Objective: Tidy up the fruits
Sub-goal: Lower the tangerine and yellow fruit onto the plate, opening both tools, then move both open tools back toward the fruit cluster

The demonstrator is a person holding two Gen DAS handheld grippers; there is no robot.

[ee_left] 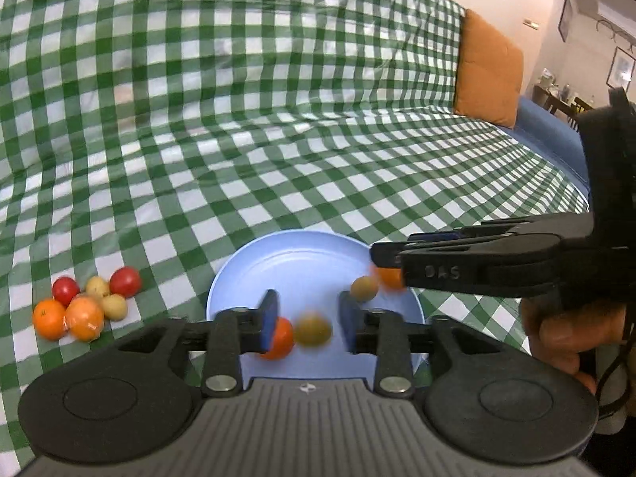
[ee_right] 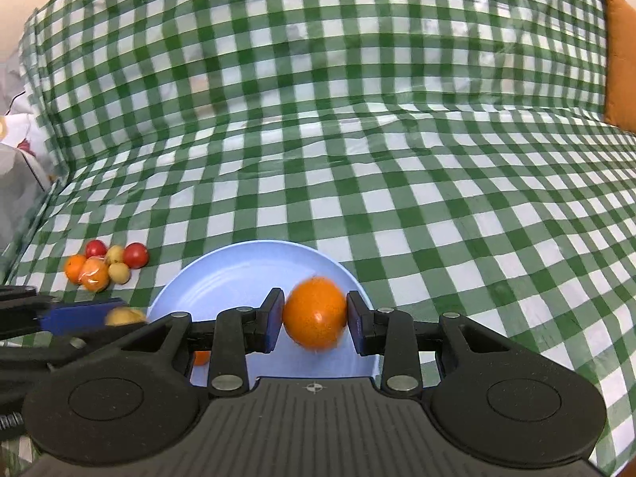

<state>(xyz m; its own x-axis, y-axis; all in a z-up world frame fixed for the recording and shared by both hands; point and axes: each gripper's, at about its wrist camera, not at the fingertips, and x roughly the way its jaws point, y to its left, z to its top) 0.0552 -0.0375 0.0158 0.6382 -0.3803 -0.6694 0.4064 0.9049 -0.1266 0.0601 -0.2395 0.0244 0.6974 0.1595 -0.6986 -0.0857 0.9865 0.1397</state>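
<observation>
- Already, in the left wrist view, the left claw [ee_left: 307, 320] is spread wide and grips nothing; a blurred yellowish fruit [ee_left: 314, 330], perhaps just dropped, sits between its fingers over the blue plate [ee_left: 286, 254].
- Left of it, six fruits [ee_left: 85, 304] wait unsorted on the cloth.
- Right wrist view: the right claw [ee_right: 316, 318] clenches an orange [ee_right: 315, 314] above the plate.
</observation>
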